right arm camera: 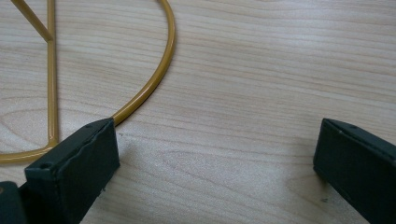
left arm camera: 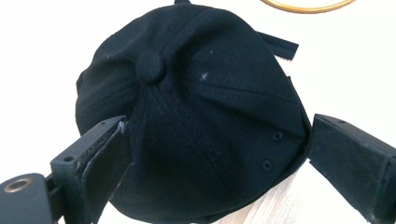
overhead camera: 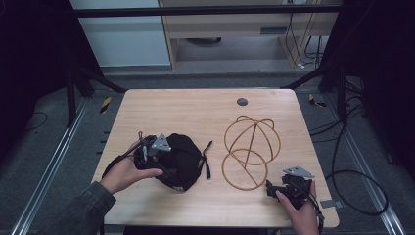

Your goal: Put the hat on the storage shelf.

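Your left gripper stood spread around the black cap; your right gripper was spread, beside the wire stand, right of the cap.

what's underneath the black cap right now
The black fabric cap sits crown-up on the light wooden table, between the left gripper's open jaws. Anything beneath its crown is covered.

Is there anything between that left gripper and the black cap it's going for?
Nothing visible. The left gripper is open, its jaws already on either side of the black cap, which lies on the table.
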Tool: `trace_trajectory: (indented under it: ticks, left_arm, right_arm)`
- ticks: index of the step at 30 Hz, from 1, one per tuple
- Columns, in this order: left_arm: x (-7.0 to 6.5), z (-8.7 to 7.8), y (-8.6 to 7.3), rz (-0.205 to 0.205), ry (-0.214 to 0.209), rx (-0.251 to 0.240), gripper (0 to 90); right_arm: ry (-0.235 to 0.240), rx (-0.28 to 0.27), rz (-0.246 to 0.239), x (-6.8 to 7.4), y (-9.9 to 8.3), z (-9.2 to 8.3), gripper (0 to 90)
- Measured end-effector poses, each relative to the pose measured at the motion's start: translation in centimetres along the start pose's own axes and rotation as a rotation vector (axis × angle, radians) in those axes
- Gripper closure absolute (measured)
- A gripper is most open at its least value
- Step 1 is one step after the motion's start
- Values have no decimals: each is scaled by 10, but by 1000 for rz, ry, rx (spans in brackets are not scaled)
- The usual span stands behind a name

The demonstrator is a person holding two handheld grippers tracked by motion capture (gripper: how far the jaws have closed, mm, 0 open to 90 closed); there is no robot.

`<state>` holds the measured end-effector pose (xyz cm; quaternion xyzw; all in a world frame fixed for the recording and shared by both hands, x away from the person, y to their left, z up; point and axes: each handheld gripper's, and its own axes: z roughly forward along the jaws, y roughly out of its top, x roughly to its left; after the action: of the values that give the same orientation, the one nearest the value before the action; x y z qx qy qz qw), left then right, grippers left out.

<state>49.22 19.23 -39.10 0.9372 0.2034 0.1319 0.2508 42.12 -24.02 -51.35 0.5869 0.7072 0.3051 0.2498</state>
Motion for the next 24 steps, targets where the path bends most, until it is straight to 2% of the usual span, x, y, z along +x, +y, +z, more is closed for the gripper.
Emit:
trace_trajectory:
  ticks: [5, 11, 13, 15, 20, 24]
  left_arm:
    - [-1, 4, 5, 16, 12, 14, 60]
    - [1, 4, 10, 15, 17, 30, 60]
    - [5, 4, 12, 20, 23, 64, 60]
    - [7, 5, 14, 7, 39, 59, 73]
    - [9, 7, 17, 9, 33, 72, 93]
    - [13, 13, 22, -5, 37, 66, 124]
  right_arm:
    - [0, 0, 0, 0, 0, 0, 4]
    - [0, 0, 0, 0, 0, 0, 3]
    - [0, 0, 0, 0, 0, 0, 4]
    - [0, 0, 0, 0, 0, 0, 4]
    - [0, 0, -1, 0, 0, 0, 4]
    - [0, 0, -1, 0, 0, 0, 4]
